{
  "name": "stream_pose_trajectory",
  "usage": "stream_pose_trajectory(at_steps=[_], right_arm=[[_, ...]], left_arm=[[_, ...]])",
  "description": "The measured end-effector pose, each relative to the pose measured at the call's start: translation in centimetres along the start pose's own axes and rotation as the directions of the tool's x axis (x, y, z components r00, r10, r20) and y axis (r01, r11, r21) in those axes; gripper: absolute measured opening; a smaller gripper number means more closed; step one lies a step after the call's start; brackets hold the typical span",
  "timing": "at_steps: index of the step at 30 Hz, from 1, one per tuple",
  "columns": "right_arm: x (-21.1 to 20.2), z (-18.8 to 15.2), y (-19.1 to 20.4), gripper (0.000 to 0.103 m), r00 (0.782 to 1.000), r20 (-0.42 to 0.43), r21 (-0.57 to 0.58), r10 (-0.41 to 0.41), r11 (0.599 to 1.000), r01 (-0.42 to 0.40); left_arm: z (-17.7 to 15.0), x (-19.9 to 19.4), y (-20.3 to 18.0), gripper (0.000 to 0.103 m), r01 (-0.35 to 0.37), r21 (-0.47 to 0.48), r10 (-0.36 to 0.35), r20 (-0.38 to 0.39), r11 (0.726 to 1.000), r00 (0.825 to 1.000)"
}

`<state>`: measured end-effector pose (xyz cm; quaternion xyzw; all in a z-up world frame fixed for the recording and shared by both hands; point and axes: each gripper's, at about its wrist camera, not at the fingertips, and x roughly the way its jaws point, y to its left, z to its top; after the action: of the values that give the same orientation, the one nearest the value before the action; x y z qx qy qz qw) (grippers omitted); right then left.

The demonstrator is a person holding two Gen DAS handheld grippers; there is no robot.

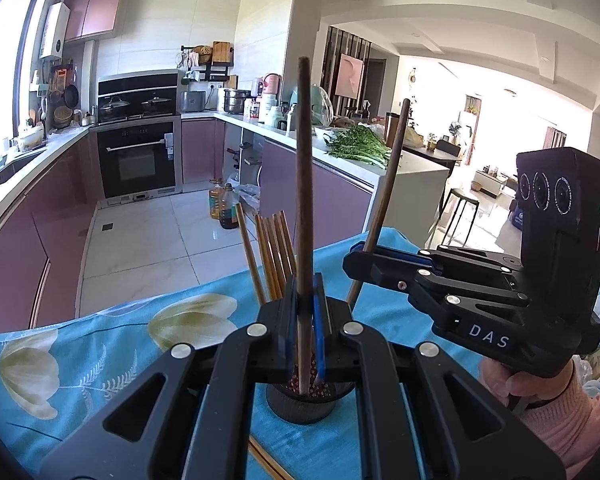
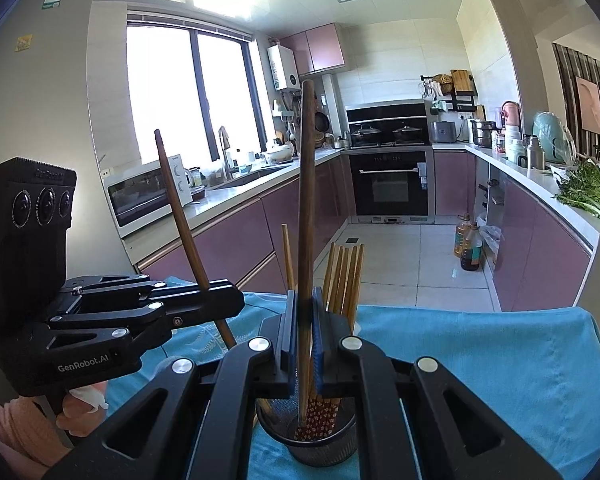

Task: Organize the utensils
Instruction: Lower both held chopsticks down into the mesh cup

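Observation:
A dark mesh utensil cup (image 1: 304, 404) (image 2: 324, 444) stands on the blue flowered cloth (image 1: 112, 344). Several light wooden chopsticks (image 1: 272, 256) (image 2: 344, 276) stand in it. My left gripper (image 1: 305, 336) is shut on a dark brown chopstick (image 1: 305, 200), held upright with its tip in the cup. My right gripper (image 2: 305, 344) is shut on another dark brown chopstick (image 2: 307, 220), upright, tip in the cup. Each gripper shows in the other's view, the right gripper (image 1: 360, 258) and the left gripper (image 2: 232, 300), with its chopstick slanted (image 1: 384, 196) (image 2: 182, 216).
A light chopstick (image 1: 266, 460) lies on the cloth near the front edge. The cloth's far edge (image 2: 460, 312) drops to a tiled kitchen floor. Purple cabinets, an oven (image 2: 392, 184) and oil bottles (image 2: 468, 246) stand beyond. Greens (image 1: 360, 146) lie on the counter.

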<state>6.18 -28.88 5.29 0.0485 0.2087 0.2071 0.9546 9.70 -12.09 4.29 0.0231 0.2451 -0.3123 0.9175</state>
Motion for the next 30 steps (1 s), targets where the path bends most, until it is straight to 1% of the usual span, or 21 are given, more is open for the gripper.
stream_pose_trajectory(at_steps=[13,30], right_arm=[[1.1,-0.6,-0.4,0.006,0.999,-0.041,0.003,0.001,1.0,-0.001],[2.9,-1.2,-0.6,0.006,0.996,-0.09,0.009,-0.015,1.0,0.015]], left_arm=[[0.2,0.9,-0.3,0.008,-0.011,0.014,0.012,-0.082,1.0,0.997],[-0.1,2.5,0.0,0.008,-0.014,0.02,0.017,-0.156,1.0,0.988]])
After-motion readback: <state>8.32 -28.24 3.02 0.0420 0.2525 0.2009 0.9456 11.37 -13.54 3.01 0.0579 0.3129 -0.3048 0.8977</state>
